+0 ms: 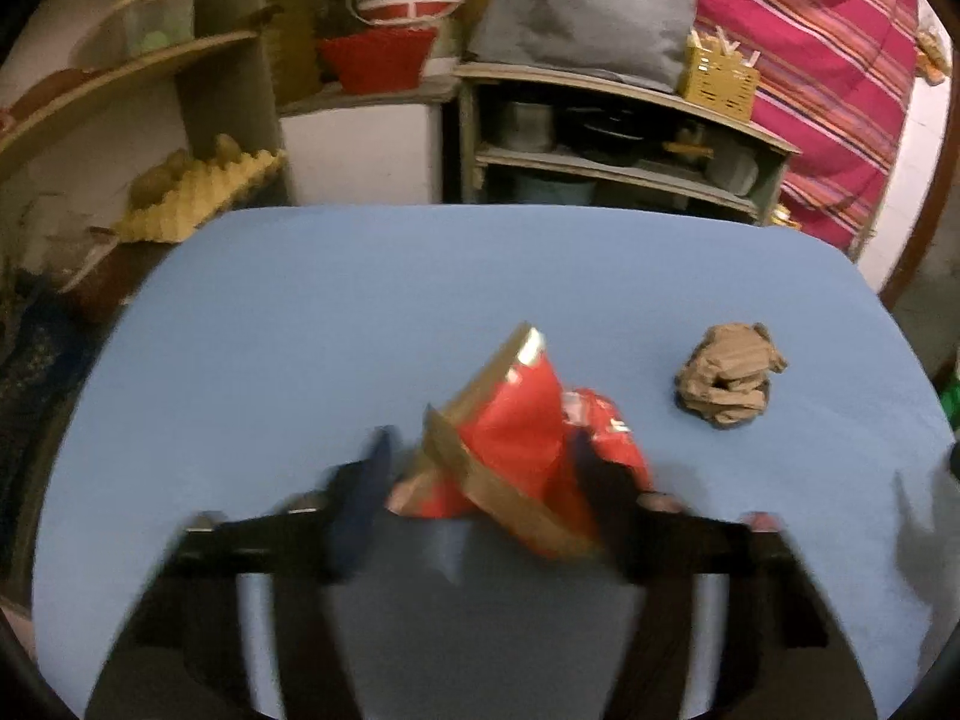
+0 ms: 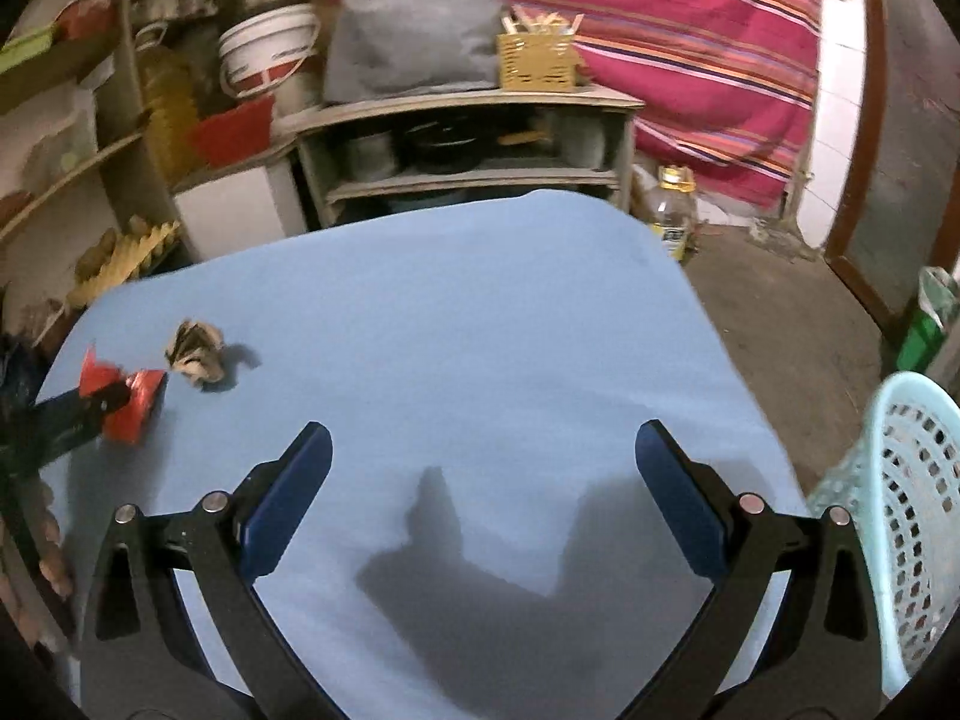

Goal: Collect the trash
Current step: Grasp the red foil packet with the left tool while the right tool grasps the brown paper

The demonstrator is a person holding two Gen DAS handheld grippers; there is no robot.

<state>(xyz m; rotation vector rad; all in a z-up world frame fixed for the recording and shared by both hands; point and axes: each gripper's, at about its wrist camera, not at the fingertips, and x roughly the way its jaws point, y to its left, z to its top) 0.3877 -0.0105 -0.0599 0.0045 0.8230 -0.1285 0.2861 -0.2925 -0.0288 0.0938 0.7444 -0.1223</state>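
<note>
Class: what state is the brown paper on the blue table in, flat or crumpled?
Crumpled. The brown paper sits as a wrinkled ball on the table, casting a shadow, apart from the red wrapper.

A crumpled red wrapper (image 1: 522, 450) with gold edges sits between the left gripper's (image 1: 480, 468) fingers, tilted. A brown paper wad (image 1: 729, 381) lies on the counter, ahead and right of that gripper. A pale blue perforated basket (image 2: 900, 540) stands just right of the right gripper.

Right gripper (image 2: 483, 450) above the blue table (image 2: 480, 312)
Jaws spread wide; red wrapper (image 2: 129, 402) and crumpled paper (image 2: 195, 351) near the table's left edge.
</note>
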